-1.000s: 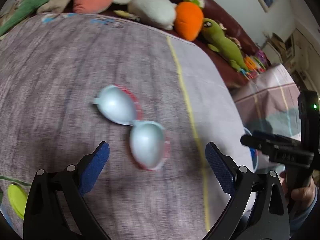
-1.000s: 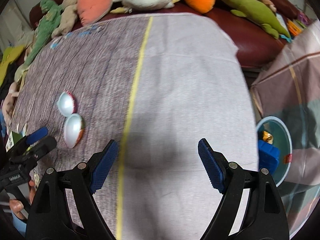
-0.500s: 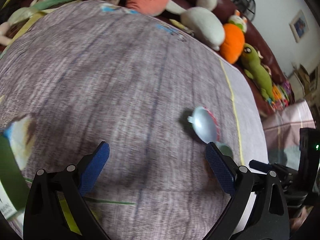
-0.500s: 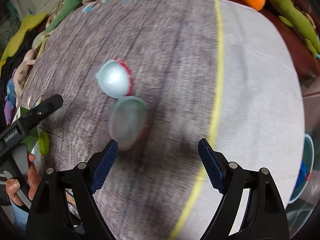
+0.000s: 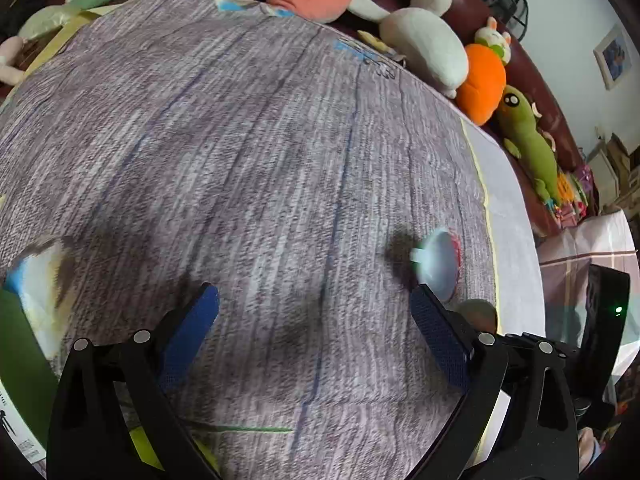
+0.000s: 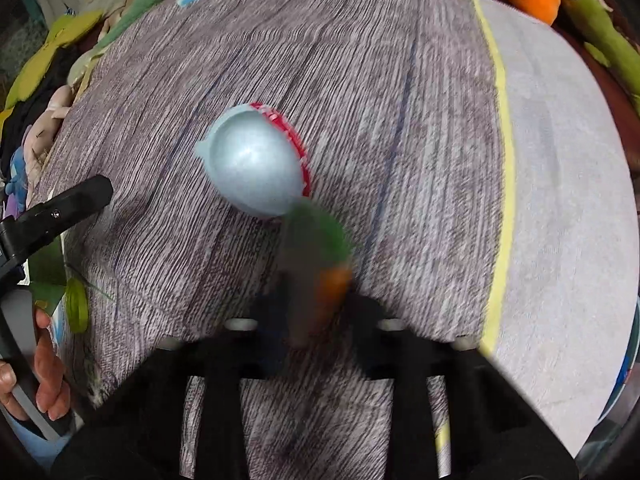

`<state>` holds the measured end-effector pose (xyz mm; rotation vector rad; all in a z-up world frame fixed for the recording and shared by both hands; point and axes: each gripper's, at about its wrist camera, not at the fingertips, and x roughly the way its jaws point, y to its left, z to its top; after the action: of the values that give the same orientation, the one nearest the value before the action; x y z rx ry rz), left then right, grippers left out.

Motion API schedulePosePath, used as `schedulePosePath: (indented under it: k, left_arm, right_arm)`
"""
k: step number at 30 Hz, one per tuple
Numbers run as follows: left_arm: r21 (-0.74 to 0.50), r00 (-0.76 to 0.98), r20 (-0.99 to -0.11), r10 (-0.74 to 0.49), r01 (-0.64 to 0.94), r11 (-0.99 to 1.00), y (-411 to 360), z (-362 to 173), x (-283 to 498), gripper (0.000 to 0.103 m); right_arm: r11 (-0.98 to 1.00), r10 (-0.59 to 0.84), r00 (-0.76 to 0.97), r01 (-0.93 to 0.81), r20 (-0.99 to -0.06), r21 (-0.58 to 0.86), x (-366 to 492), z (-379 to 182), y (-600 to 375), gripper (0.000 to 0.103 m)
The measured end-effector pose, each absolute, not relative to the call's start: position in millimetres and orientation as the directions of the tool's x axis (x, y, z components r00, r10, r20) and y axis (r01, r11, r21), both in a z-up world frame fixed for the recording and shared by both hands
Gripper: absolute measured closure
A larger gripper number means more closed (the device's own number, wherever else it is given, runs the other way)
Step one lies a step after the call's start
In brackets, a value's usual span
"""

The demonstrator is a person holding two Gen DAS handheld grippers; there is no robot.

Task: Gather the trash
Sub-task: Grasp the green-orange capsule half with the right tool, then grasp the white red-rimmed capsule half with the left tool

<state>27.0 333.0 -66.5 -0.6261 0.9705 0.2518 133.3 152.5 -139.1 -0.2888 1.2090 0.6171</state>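
An open egg-shaped plastic shell lies on the grey-purple cloth (image 6: 400, 80). Its far half (image 6: 252, 172) is silver inside with a red rim. The near half (image 6: 316, 248) is blurred green and orange, and my right gripper (image 6: 312, 312) is shut on it. In the left wrist view the shell (image 5: 438, 260) lies just beyond the right fingertip. My left gripper (image 5: 314, 296) stands open over bare cloth with nothing between its fingers. One of its fingers (image 6: 60, 208) shows at the left edge of the right wrist view, with a hand below it.
A green and white package (image 5: 28, 320) lies at the table's left edge, with a yellow-green cap (image 6: 76, 306) beside it. Plush toys (image 5: 424, 48) line the dark red sofa behind the table. A yellow stripe (image 6: 504, 140) crosses the cloth. A blue bin rim (image 6: 626, 376) shows at far right.
My right gripper has come down over the shell and shut on its near half. My left gripper has swung left, away from the shell and toward the package, and stays open.
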Motion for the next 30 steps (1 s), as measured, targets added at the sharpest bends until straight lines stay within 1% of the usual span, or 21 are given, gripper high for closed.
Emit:
schedulePosePath:
  k: [2, 9, 12, 16, 18, 20, 21, 22, 23, 24, 25, 26, 30]
  left_arm:
    - [-0.381, 0.555, -0.827, -0.085, -0.442, 0.812, 324, -65, 34, 0.007]
    - [-0.381, 0.558, -0.822, -0.109, -0.398, 0.835, 306, -63, 60, 0.007]
    - [-0.331, 0.548, -0.832, -0.086, -0.366, 0.87, 291, -62, 69, 0.007]
    - [-0.278, 0.519, -0.852, -0.069, -0.337, 0.9, 276, -67, 84, 0.007]
    - [-0.247, 0.501, -0.864, -0.057, -0.321, 0.914, 268, -71, 93, 0.016]
    - [-0.217, 0.489, -0.871, -0.041, -0.309, 0.926, 259, -75, 101, 0.031]
    - [-0.21, 0.486, -0.873, -0.037, -0.306, 0.929, 256, -77, 105, 0.037]
    - [-0.201, 0.481, -0.876, -0.033, -0.302, 0.932, 252, -79, 108, 0.052]
    - [-0.176, 0.479, -0.878, -0.01, -0.304, 0.936, 247, -80, 112, 0.058]
    - [-0.168, 0.483, -0.876, -0.002, -0.3, 0.939, 243, -80, 114, 0.062]
    - [-0.171, 0.486, -0.874, -0.008, -0.293, 0.941, 240, -81, 117, 0.077]
    - [-0.171, 0.488, -0.873, -0.01, -0.285, 0.943, 235, -82, 120, 0.09]
    - [-0.15, 0.51, -0.86, 0.008, -0.268, 0.952, 219, -77, 124, 0.096]
  right_arm:
    - [0.809, 0.31, 0.221, -0.573, -0.925, 0.134, 138, -134, 143, 0.095]
    - [0.822, 0.32, 0.25, -0.552, -0.914, 0.136, 146, -124, 122, 0.095]
    - [0.835, 0.319, 0.273, -0.535, -0.908, 0.132, 152, -120, 110, 0.095]
    - [0.862, 0.328, 0.284, -0.48, -0.901, 0.162, 164, -116, 86, 0.095]
    - [0.87, 0.331, 0.288, -0.461, -0.898, 0.173, 167, -116, 75, 0.095]
    - [0.876, 0.334, 0.289, -0.448, -0.897, 0.182, 169, -116, 65, 0.095]
    - [0.879, 0.333, 0.289, -0.44, -0.897, 0.185, 170, -117, 61, 0.095]
    - [0.883, 0.333, 0.29, -0.429, -0.897, 0.189, 171, -118, 54, 0.095]
    - [0.885, 0.333, 0.29, -0.424, -0.897, 0.191, 172, -118, 55, 0.095]
    - [0.887, 0.333, 0.292, -0.419, -0.897, 0.193, 173, -119, 50, 0.095]
    - [0.89, 0.332, 0.295, -0.412, -0.896, 0.195, 174, -118, 44, 0.095]
    - [0.892, 0.333, 0.299, -0.406, -0.894, 0.196, 175, -117, 38, 0.095]
    - [0.902, 0.338, 0.316, -0.377, -0.886, 0.21, 180, -114, 15, 0.095]
